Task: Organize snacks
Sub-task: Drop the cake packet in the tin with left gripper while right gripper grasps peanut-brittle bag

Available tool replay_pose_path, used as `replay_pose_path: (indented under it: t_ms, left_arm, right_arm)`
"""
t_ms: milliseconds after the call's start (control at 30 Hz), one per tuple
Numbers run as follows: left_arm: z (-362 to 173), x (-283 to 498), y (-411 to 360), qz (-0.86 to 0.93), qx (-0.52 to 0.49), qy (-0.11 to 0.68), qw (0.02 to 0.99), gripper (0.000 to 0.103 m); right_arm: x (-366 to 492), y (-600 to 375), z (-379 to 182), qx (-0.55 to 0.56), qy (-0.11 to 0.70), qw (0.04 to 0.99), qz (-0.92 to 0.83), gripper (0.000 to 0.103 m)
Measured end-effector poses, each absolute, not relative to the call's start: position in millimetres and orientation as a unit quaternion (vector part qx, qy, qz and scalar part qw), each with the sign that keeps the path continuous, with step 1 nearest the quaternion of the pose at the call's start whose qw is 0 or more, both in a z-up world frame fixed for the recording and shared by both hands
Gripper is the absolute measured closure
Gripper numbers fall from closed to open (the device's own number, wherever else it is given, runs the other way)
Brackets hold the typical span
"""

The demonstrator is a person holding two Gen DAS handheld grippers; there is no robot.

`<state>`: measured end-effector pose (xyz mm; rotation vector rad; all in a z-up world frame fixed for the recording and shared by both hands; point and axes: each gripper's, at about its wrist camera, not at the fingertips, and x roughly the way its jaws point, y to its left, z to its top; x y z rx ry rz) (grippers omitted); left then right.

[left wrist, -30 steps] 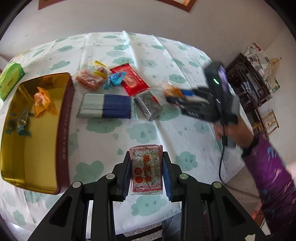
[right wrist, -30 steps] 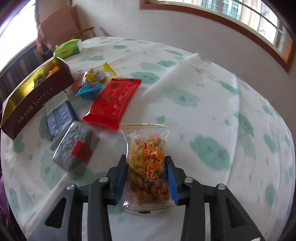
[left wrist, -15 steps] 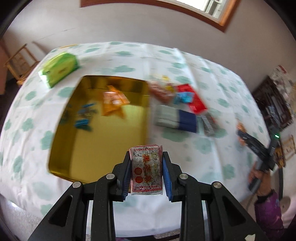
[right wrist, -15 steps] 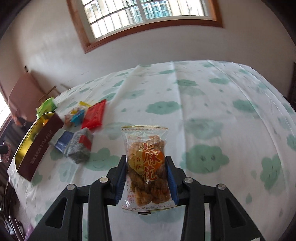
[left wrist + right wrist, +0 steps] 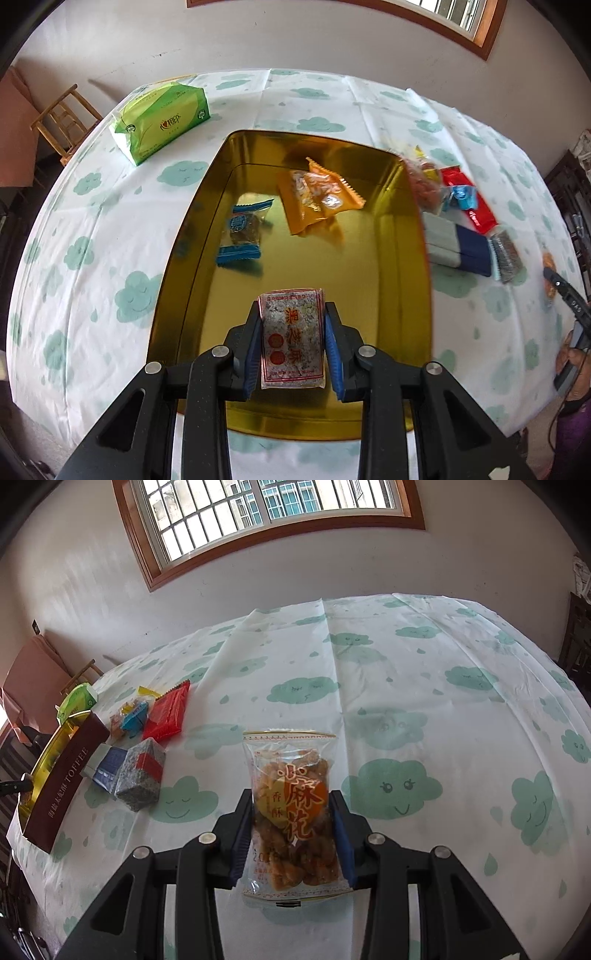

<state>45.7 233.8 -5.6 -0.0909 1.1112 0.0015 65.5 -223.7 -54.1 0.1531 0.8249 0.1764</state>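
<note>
My left gripper (image 5: 292, 341) is shut on a grey sesame-bar packet (image 5: 291, 338) with red print, held over the near part of the gold tin (image 5: 177, 258). An orange snack bag (image 5: 317, 195) and a blue-wrapped sweet (image 5: 242, 232) lie inside the tin. My right gripper (image 5: 291, 834) is shut on a clear bag of fried dough twists (image 5: 293, 812) above the cloud-print tablecloth. The same tin (image 5: 61, 779), maroon-sided and marked TOFFEE, stands far left in the right wrist view, with a grey packet (image 5: 140, 775) and a red packet (image 5: 168, 710) beside it.
A green tissue pack (image 5: 162, 120) lies beyond the tin's far left corner. Right of the tin sit a blue-and-grey box (image 5: 458, 247), a red packet (image 5: 469, 199) and small sweets. A hand (image 5: 570, 365) with the other gripper shows at the right edge. A wooden chair (image 5: 62, 122) stands off the table.
My left gripper has carried the sesame-bar packet from over the bare cloth leftward to above the tin. The right wrist rolled upright half a second ago and has held still since.
</note>
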Motion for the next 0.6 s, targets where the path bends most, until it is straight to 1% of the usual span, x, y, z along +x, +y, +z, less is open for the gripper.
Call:
replay_pose_path:
  t_ms: [200, 467, 600]
  left_arm:
    - [-19, 51, 240, 0.016, -0.021, 0.529, 0.848, 0.076]
    - [-23, 51, 241, 0.023, -0.002, 0.522, 0.853, 0.076]
    - [-22, 51, 240, 0.030, 0.012, 0.511, 0.859, 0.073]
  right_arm:
    - [68, -224, -56, 0.072, 0.407, 0.907, 0.081, 0.063]
    - [69, -222, -57, 0.069, 0.410, 0.906, 0.080, 0.063]
    - [69, -222, -59, 0.067, 0.411, 0.906, 0.080, 0.063]
